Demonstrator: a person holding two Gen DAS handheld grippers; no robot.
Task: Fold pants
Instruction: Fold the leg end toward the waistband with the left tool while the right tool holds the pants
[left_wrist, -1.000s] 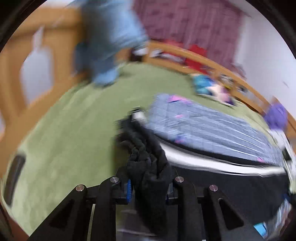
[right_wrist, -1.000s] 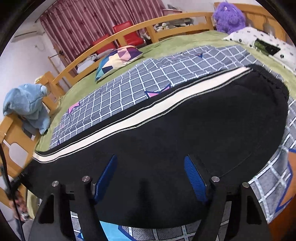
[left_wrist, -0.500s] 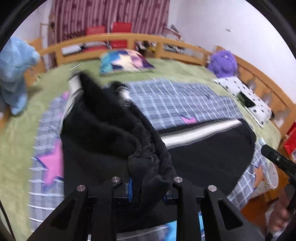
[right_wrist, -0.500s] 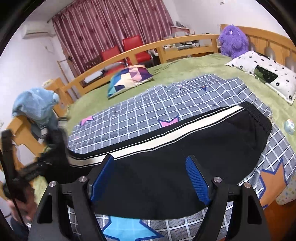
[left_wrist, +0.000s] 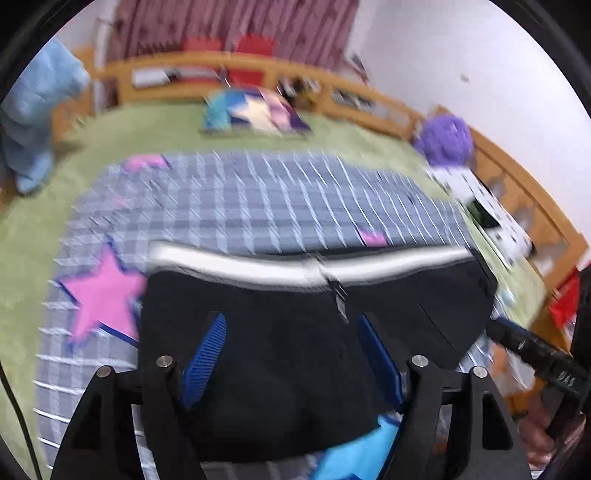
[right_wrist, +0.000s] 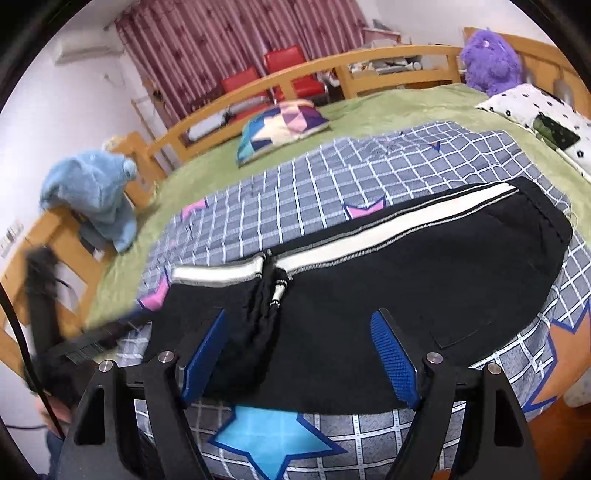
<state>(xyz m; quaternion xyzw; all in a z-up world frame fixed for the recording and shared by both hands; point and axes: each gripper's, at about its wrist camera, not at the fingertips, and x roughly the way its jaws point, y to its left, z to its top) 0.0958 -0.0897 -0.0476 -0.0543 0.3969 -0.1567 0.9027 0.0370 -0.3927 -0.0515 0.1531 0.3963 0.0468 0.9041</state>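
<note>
Black pants (right_wrist: 369, 295) with a white side stripe (right_wrist: 388, 229) lie folded in half on a grey checked blanket (right_wrist: 332, 184); the cuffs rest near the middle of the stripe. They also show, blurred, in the left wrist view (left_wrist: 295, 332). My left gripper (left_wrist: 291, 354) is open and empty above the pants. My right gripper (right_wrist: 299, 350) is open and empty above their near edge. The left gripper's body (right_wrist: 66, 350) shows at the left of the right wrist view.
The blanket lies on a green bed (right_wrist: 388, 107) with a wooden rail (right_wrist: 295, 77). A patchwork cushion (right_wrist: 280, 129), a purple plush toy (right_wrist: 487, 55), a spotted pillow (right_wrist: 543, 118) and a blue garment (right_wrist: 92, 192) on the rail surround it.
My left gripper carried the pant leg ends over to the right, let go and opened. The pants now lie folded in half. My right gripper stayed open above them.
</note>
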